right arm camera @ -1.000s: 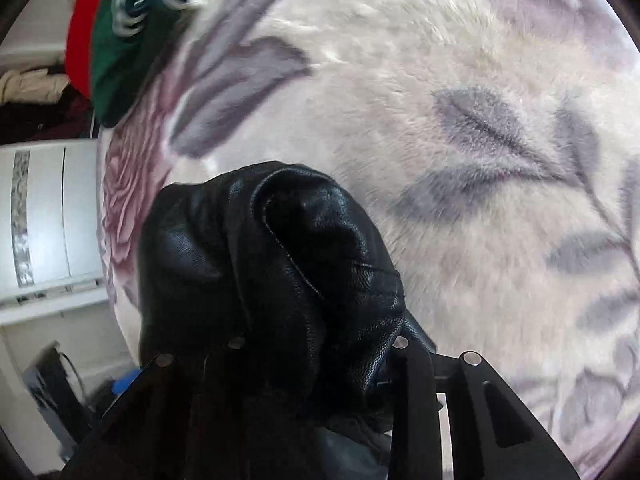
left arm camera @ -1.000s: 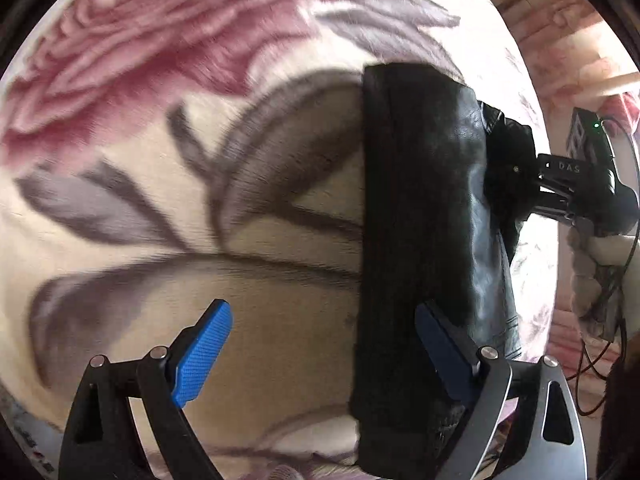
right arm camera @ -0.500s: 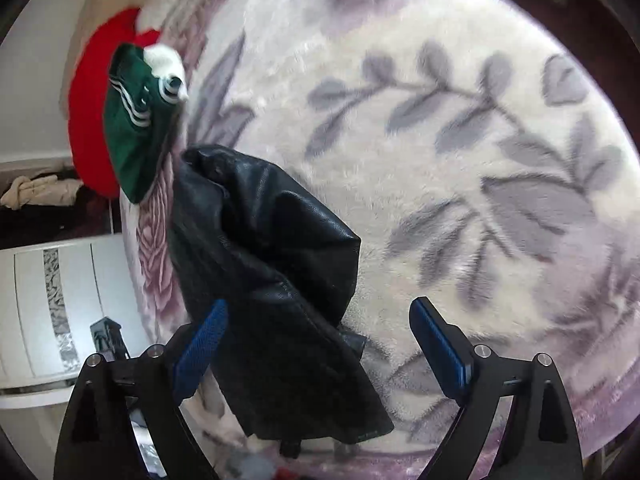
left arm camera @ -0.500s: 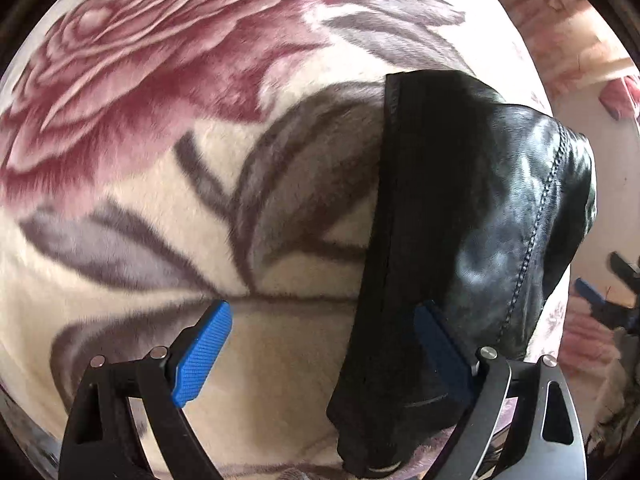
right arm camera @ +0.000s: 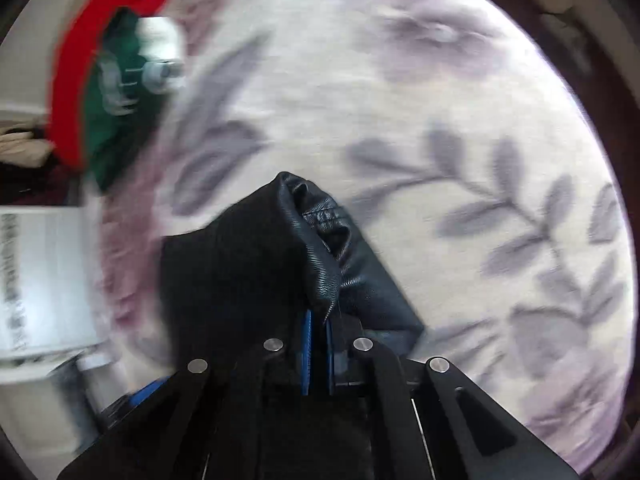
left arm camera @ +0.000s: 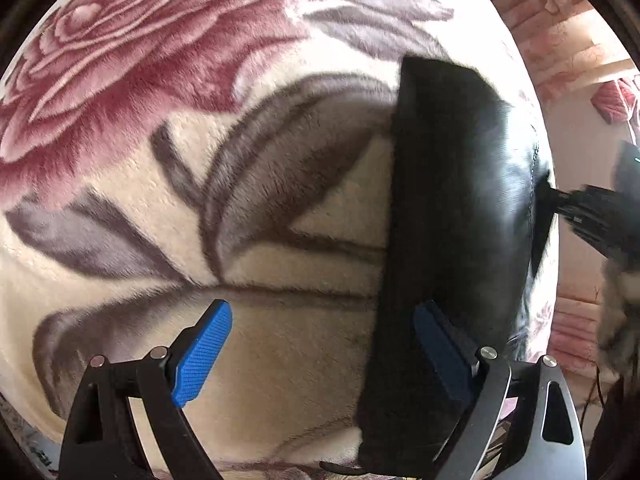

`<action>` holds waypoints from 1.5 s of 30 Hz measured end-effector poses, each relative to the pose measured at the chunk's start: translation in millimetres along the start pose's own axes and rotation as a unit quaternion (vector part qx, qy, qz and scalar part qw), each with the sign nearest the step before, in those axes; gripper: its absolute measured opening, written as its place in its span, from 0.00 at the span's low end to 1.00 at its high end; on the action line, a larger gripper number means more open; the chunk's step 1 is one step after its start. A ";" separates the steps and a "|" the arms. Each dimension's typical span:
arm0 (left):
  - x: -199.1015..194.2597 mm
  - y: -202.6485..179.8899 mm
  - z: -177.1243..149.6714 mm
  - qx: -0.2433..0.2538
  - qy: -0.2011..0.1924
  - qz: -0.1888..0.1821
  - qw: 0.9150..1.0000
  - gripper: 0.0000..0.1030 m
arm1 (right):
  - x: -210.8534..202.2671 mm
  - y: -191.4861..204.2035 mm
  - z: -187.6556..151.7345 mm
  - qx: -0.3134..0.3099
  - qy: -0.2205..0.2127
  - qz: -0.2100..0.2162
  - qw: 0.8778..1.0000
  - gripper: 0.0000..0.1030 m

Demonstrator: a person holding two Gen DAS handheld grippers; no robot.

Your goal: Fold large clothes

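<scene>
The black leather garment [left arm camera: 452, 208] is laid as a folded strip on the floral plush blanket [left arm camera: 200, 140], and a bunched fold of it is clamped between the jaws of the right gripper [right arm camera: 318, 344]. The left gripper [left arm camera: 320, 354] is held with its jaws wide apart, its right blue pad over the garment's edge. A red and green garment [right arm camera: 104, 92] is seen blurred at the blanket's far side.

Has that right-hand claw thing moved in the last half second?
Yes. The right gripper has closed on the black leather garment, after standing open. It sits nearer the floral plush blanket, whose leaf pattern looks larger around it.
</scene>
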State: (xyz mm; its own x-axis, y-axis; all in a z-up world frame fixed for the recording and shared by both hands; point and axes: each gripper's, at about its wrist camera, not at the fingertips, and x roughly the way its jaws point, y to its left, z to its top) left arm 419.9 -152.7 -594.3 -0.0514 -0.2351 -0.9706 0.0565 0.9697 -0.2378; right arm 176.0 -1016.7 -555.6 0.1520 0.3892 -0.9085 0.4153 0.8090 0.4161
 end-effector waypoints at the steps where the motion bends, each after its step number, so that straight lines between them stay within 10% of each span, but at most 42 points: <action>1: 3.1 -1.5 -1.6 -0.001 0.002 -0.008 1.000 0.90 | 16.4 -8.7 3.6 0.011 0.017 -0.001 1.000 0.05; 7: 5.4 12.6 11.4 -0.039 -0.016 -0.059 0.997 0.90 | 22.9 -25.6 10.4 0.028 0.044 0.073 0.996 0.21; 9: 6.1 20.7 17.9 -0.058 -0.021 -0.102 0.993 0.90 | 9.3 -42.3 1.6 0.045 0.035 0.097 0.994 0.83; 11: 8.1 23.8 23.9 -0.067 -0.025 -0.147 0.987 0.90 | 1.9 -60.0 -13.5 0.058 0.025 0.128 0.990 0.96; 22: 52.1 -4.7 70.3 -0.048 -0.042 -0.291 0.955 0.90 | 91.2 -35.3 -30.4 0.004 0.125 0.277 0.953 1.00; 25: 51.9 -7.4 72.2 -0.046 -0.062 -0.287 0.955 0.90 | 101.0 -20.8 -27.8 -0.005 0.132 0.280 0.951 0.99; 27: 49.3 -3.8 67.4 -0.051 -0.077 -0.282 0.955 0.88 | 103.4 -16.5 -25.7 0.004 0.129 0.294 0.947 0.75; 30: 47.7 7.2 62.2 -0.072 -0.096 -0.292 0.949 0.79 | 100.8 -5.5 -24.0 0.003 0.126 0.299 0.946 0.64; 38: 22.6 69.0 25.7 -0.184 -0.151 -0.294 0.926 0.79 | 113.9 78.5 -13.1 -0.101 0.199 0.283 0.933 0.59; 41: 9.0 104.5 -22.1 -0.249 -0.172 -0.273 0.913 0.79 | 138.1 146.1 -19.8 -0.183 0.264 0.263 0.910 0.59; 45: 7.8 132.2 -85.7 -0.325 -0.175 -0.258 0.893 0.78 | 187.6 251.6 -57.3 -0.321 0.375 0.206 0.845 0.59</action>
State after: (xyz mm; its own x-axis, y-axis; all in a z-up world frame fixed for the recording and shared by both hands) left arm 341.5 -20.6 -630.2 0.4172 -0.5586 -0.7169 -0.4812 0.5335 -0.6956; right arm 257.6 -714.9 -619.1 -0.5460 0.6711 -0.5015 -0.1429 0.5153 0.8450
